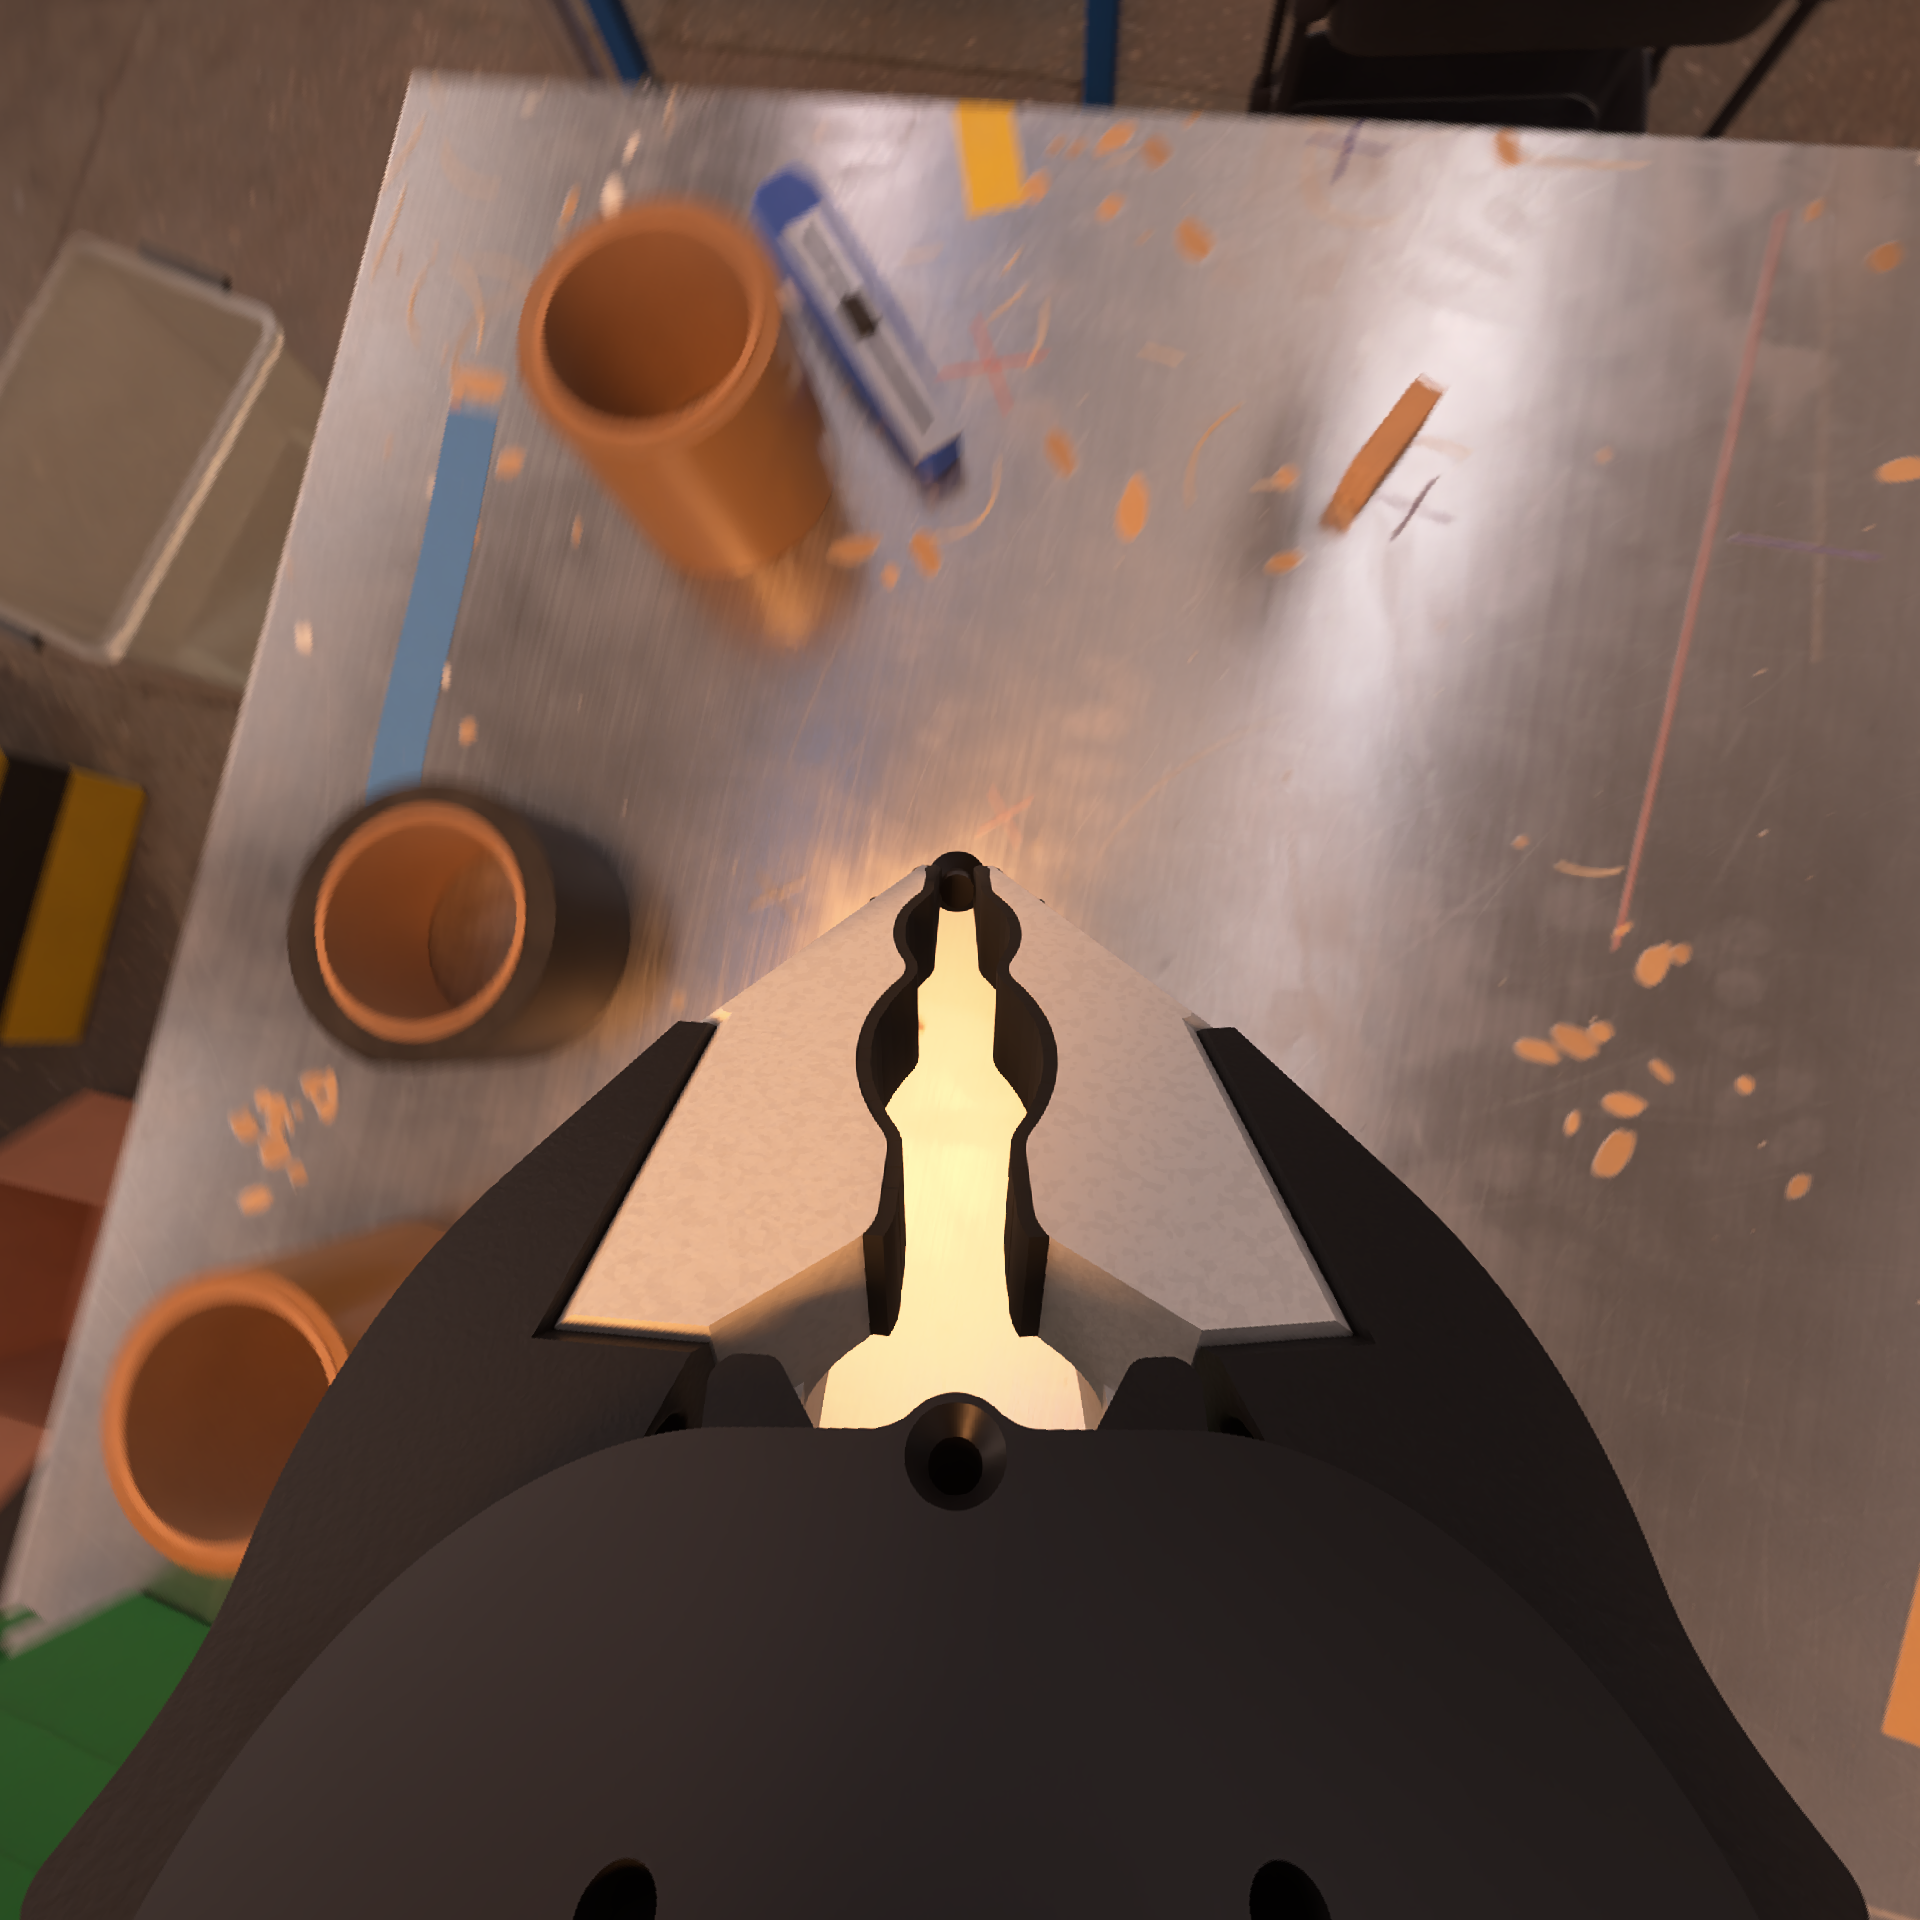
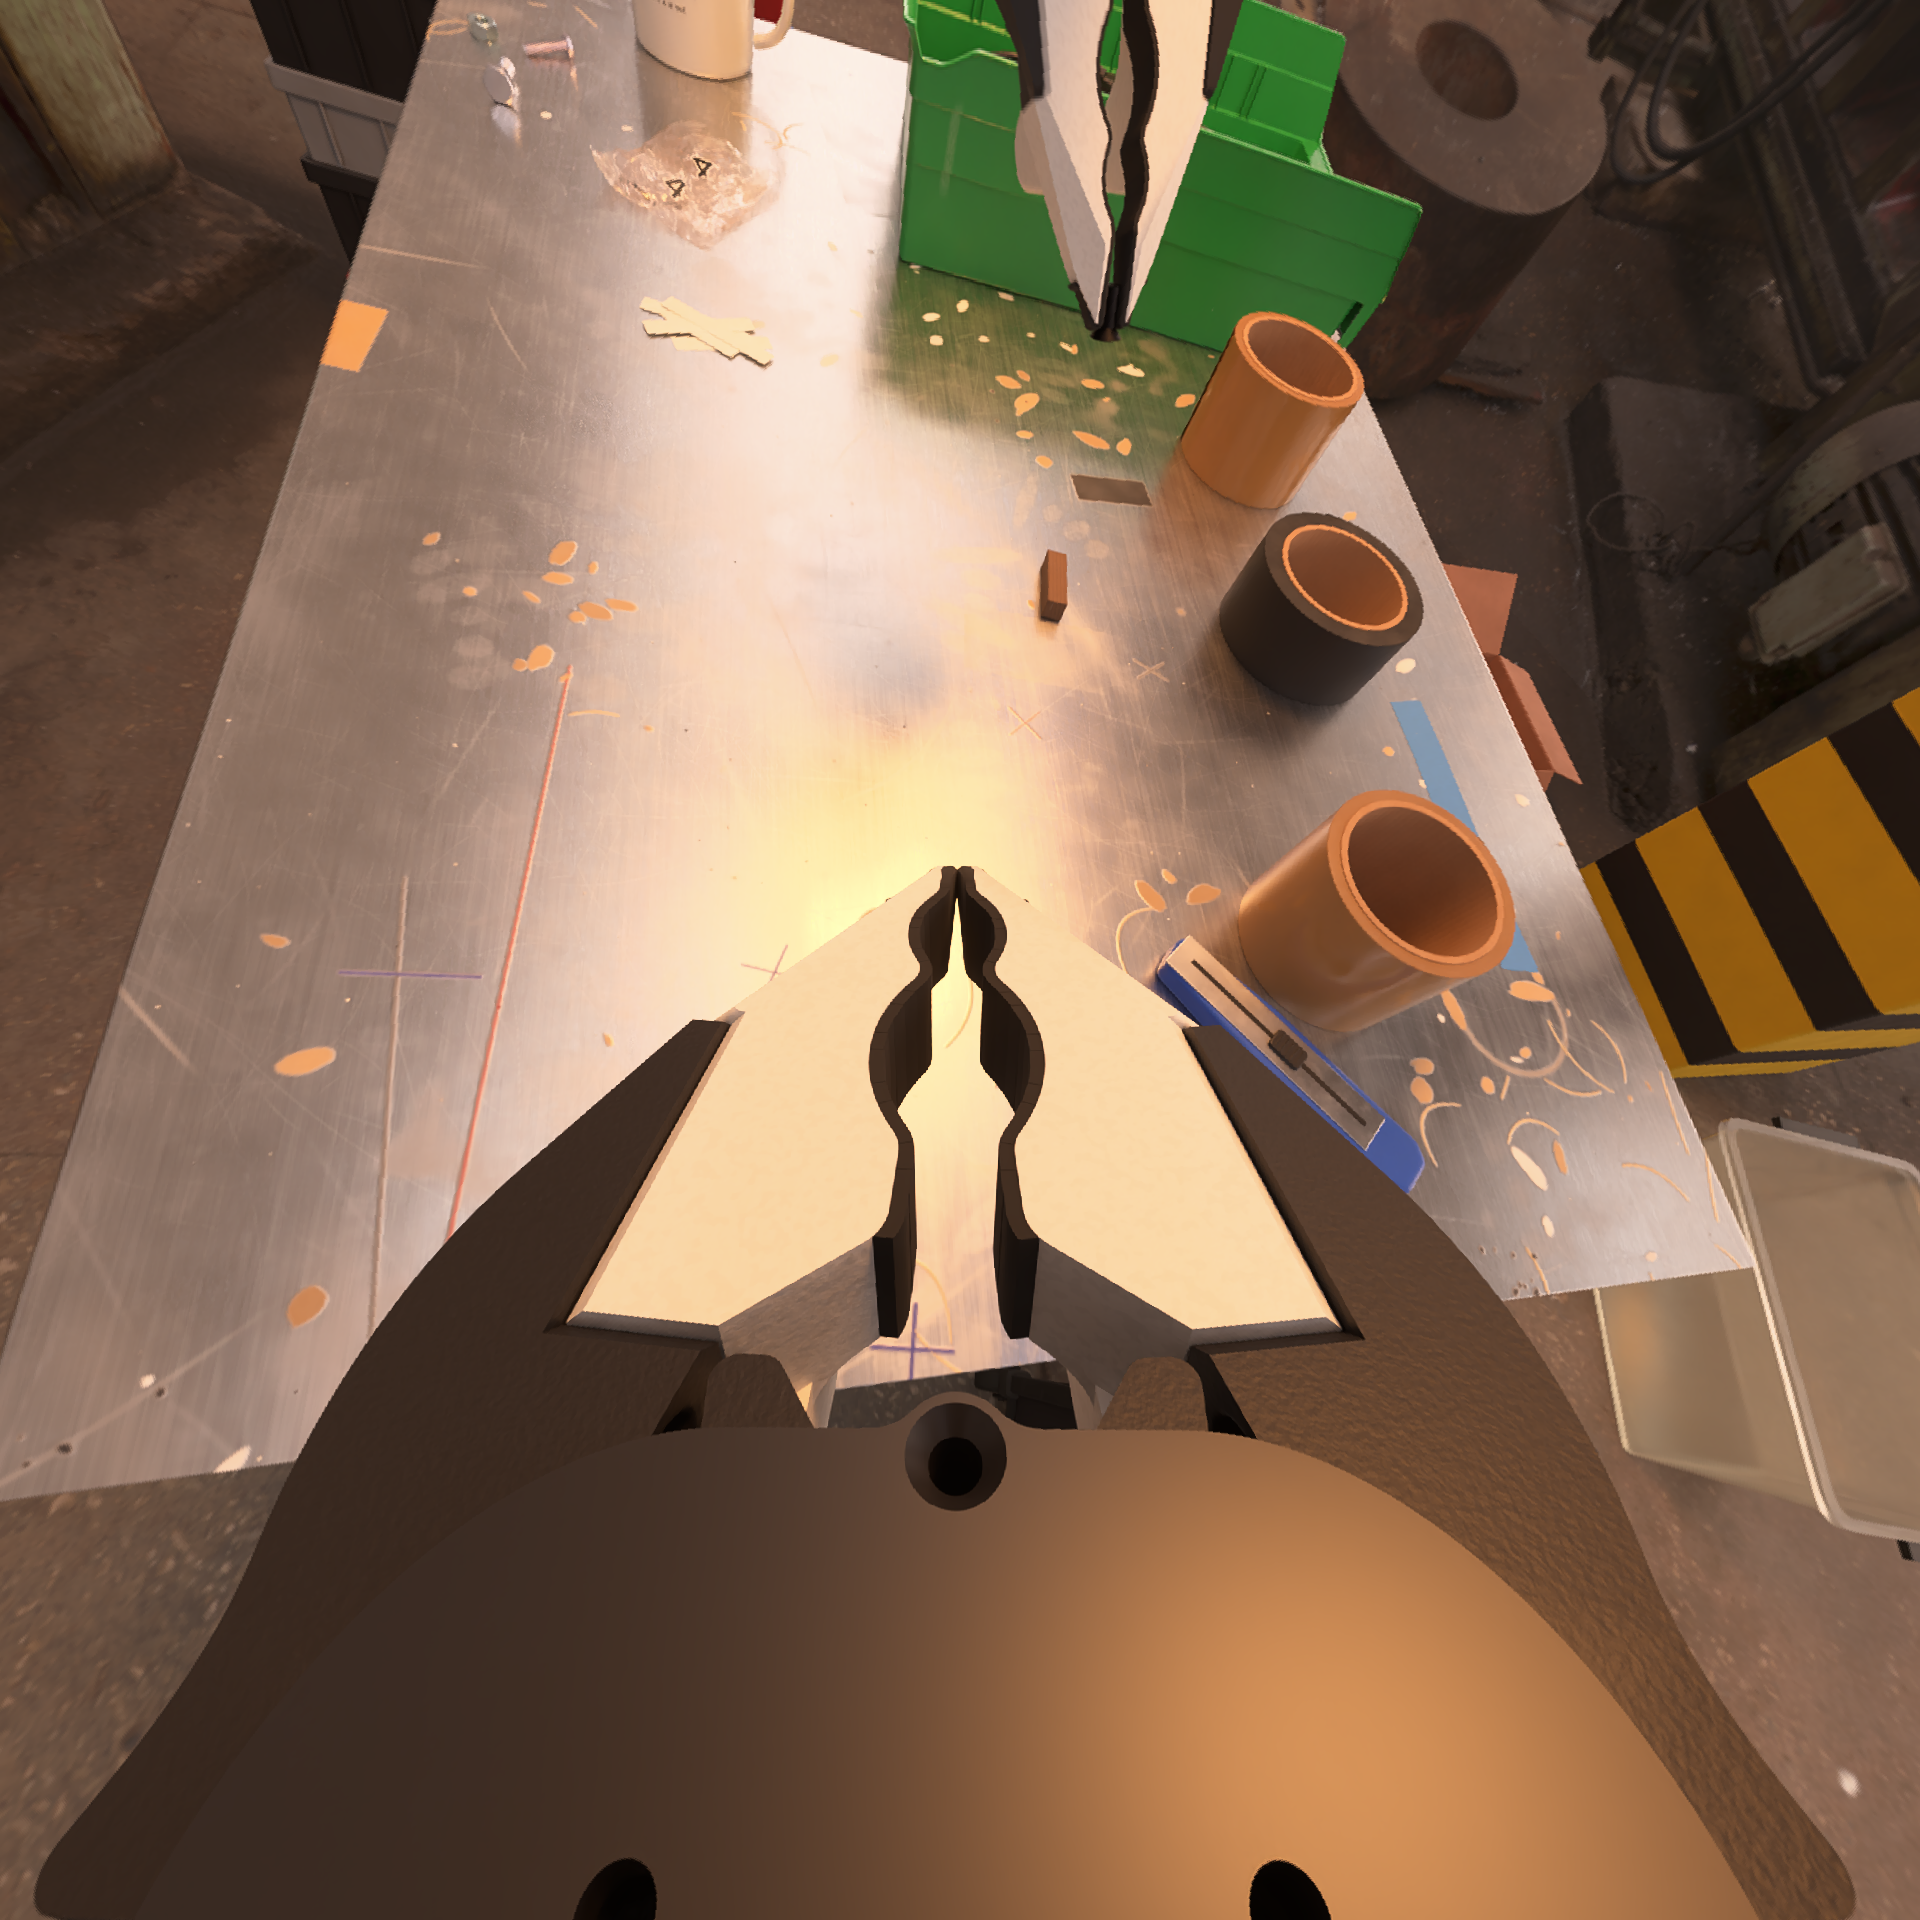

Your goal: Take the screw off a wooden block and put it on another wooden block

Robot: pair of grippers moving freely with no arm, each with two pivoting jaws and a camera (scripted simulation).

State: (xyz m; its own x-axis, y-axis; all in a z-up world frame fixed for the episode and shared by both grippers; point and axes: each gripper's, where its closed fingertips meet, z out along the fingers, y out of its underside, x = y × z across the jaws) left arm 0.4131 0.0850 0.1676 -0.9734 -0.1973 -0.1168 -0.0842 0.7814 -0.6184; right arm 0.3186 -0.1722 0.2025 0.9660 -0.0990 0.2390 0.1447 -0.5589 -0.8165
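Screw [image 1: 956, 885]: small dark piece pinched at the very tips of the left gripper [image 1: 956, 883], above the metal table [image 1: 1351, 727].
Right gripper [image 2: 956, 883]: tips together, nothing between them.
Wooden block [image 2: 1052, 585]: small, upright, well beyond right gripper, near black tape roll [image 2: 1320, 608].

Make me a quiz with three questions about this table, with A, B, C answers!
1. Where is the blue knife?
A. Beside an orange tube
B. Inside the green bin
C. On the floor

2. How many tubes stand on the table?
A. Two
B. Three
C. Five

3. How are the right gripper jaws?
A. Wide open
B. Shut, holding nothing
C. Clamped on the mug

Answers: 1 A, the knife lies right next to the nearest orange tube. 2 B, two orange ones and one dark tube show. 3 B, the jaw tips meet with nothing between them.
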